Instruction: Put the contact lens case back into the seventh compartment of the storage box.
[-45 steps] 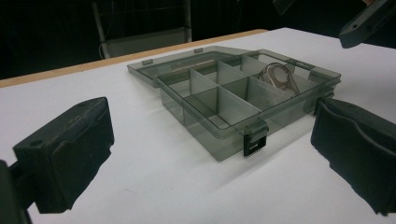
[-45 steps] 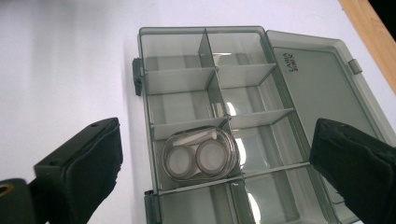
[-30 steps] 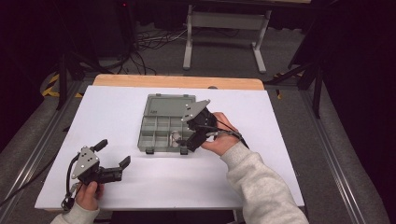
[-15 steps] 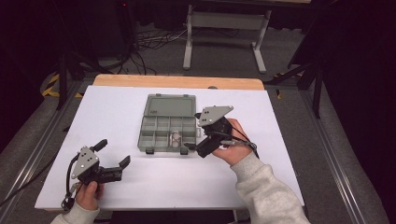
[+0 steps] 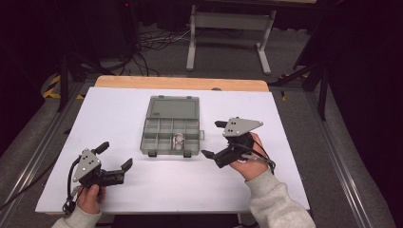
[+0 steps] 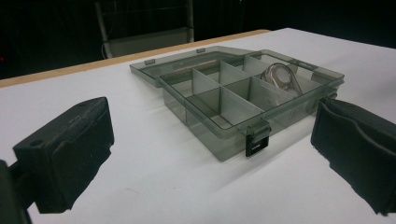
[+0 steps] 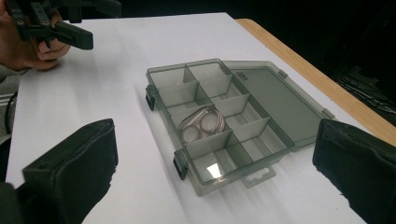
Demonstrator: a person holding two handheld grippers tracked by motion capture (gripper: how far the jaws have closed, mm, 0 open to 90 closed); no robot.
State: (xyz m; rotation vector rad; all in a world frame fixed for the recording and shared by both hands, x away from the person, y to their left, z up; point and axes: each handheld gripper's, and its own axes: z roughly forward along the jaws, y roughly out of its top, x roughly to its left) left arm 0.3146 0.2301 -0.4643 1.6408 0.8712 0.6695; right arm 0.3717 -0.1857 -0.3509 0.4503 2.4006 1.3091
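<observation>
An open box (image 5: 170,127) sits mid-tabletop (image 5: 294,142), holding a clear piece (image 5: 178,140). The right gripper (image 5: 212,139) and the left gripper (image 5: 115,156), near the front-left corner, are both spread, empty.

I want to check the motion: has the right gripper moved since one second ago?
Yes. The right gripper has pulled back off the organizer box toward the table's right side; it now stands apart from the box's right edge.

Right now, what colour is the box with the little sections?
See-through smoky grey box, clearest in the right gripper view.
</observation>
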